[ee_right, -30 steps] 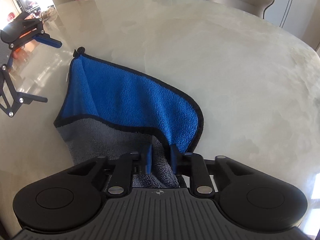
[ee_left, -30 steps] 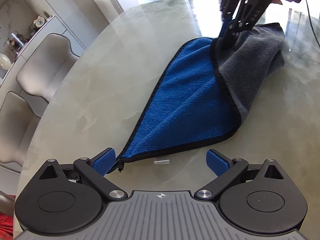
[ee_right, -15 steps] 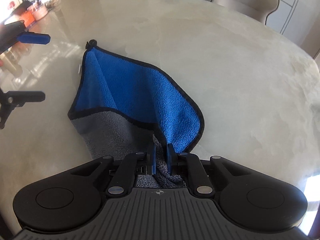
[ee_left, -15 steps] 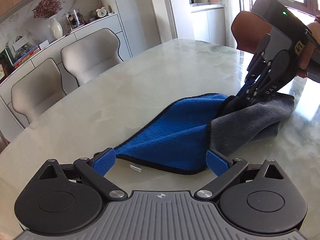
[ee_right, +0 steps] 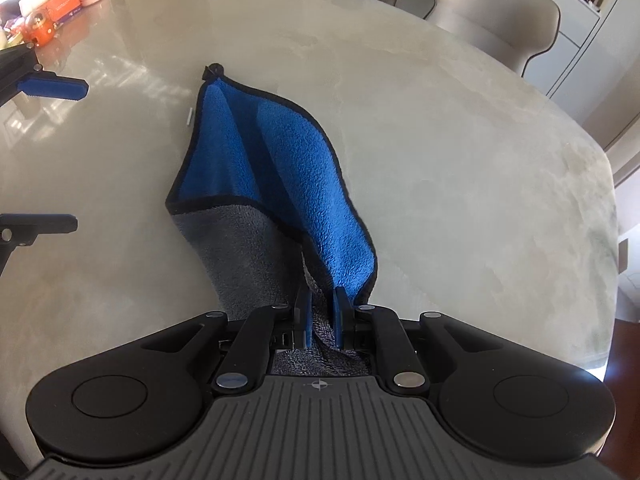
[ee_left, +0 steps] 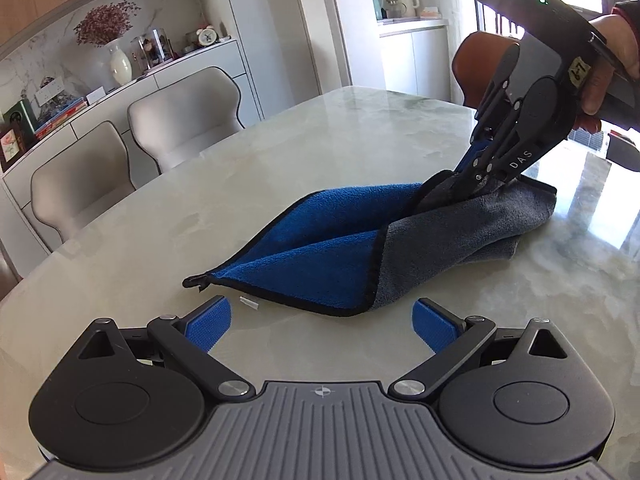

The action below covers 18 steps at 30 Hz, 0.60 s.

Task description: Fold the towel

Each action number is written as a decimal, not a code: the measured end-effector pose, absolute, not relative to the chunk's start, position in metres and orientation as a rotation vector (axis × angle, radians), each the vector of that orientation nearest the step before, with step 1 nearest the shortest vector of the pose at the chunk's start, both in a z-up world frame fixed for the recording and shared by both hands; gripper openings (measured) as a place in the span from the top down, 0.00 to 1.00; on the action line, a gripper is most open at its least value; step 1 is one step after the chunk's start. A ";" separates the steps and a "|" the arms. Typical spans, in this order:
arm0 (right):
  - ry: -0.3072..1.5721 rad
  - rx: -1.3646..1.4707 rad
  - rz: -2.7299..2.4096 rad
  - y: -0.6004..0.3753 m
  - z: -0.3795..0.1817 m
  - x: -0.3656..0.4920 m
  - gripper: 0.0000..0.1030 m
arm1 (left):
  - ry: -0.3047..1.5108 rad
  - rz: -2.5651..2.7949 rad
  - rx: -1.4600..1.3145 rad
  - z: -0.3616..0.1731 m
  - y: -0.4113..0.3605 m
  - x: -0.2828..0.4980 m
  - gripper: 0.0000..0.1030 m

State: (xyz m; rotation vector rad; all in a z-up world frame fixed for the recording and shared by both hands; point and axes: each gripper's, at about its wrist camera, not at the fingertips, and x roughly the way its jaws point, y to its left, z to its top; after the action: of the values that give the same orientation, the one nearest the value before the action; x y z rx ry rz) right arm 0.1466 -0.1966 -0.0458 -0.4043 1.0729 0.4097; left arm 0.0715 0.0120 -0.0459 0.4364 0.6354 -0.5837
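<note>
The right claw (ee_right: 319,318) pinches the gray end of the towel (ee_right: 276,184), which stretches away from it across the counter (ee_right: 460,168). The left claw (ee_left: 322,324) is spread wide, holding nothing. One pinch could slip, or bunch the towel.

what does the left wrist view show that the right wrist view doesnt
Only the left wrist view: the hand holding the right gripper from outside, a vase of dried flowers and a kettle. Only the right wrist view: orange containers at the table's far end, and grey cloth pinched between the right gripper's pads. Both: the blue-and-grey towel, the marble table, the open left gripper.
</note>
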 end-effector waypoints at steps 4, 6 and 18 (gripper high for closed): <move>1.058 -0.407 0.396 -0.193 -0.037 0.140 0.89 | 0.623 -0.583 0.439 -0.043 0.013 0.069 0.03; 1.049 -0.410 0.388 -0.193 -0.033 0.135 0.89 | 0.618 -0.586 0.441 -0.042 0.014 0.067 0.03; 1.001 -0.362 0.330 -0.215 -0.013 0.105 0.89 | 0.624 -0.643 0.505 -0.048 -0.002 0.068 0.03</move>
State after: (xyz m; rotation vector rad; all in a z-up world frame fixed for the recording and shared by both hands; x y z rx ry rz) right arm 0.1045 -0.2154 -0.0128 -0.3617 1.0005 0.3299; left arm 0.0675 -0.0019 -0.0476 0.5050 0.6242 -0.6429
